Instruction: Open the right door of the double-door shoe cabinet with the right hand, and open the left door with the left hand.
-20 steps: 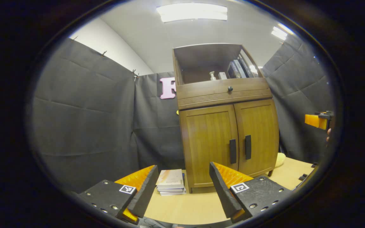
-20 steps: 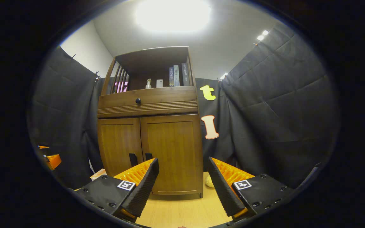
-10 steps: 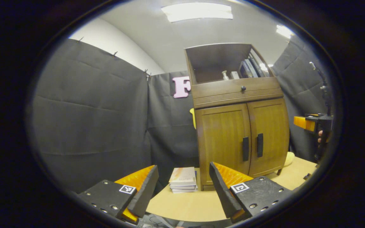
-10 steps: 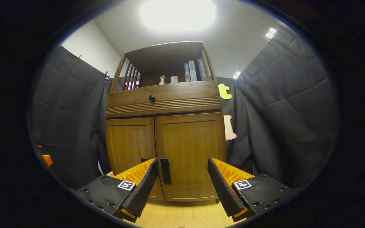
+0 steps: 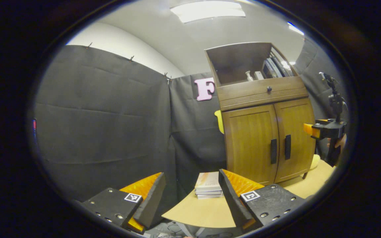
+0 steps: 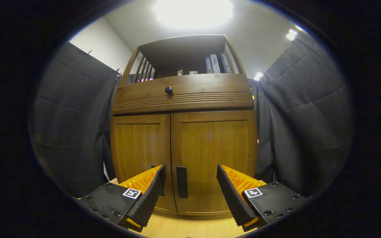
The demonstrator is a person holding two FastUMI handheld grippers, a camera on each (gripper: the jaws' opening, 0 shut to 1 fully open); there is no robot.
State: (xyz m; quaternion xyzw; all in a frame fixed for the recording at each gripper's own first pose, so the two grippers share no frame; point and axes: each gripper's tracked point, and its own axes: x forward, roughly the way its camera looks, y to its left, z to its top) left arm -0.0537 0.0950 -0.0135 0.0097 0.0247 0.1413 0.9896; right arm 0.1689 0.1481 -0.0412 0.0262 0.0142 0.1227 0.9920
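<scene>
1. In the left gripper view the left tongs (image 5: 190, 198) stand spread apart, grasping nothing, over the near left edge of the counter (image 5: 197, 211); the counter's left part is cut off by the view's edge.
2. A stack of books (image 5: 207, 185) lies on the counter just left of the shoe cabinet (image 5: 263, 132); it looks like three, though the lower ones are hard to separate. The inner finger of the tongs hides its right edge.
3. The shoe cabinet stands on the far right of the counter, both doors shut: the left door (image 6: 141, 158) and the right door (image 6: 215, 155), each with one dark upright handle beside the middle seam.
4. In the right gripper view the left handle is mostly hidden behind a finger; the right handle (image 6: 181, 181) stands between the fingers, untouched.
5. The right tongs (image 6: 190, 195) are spread apart, close before the right door, holding nothing.
6. Above the doors sit one drawer with one round knob (image 6: 168, 89) and an open shelf with three upright books (image 6: 217, 63); two small pale items beside them are too small to tell.
7. In the left gripper view the right tongs show at the far right, held by a hand (image 5: 339, 143), partly cut off.
</scene>
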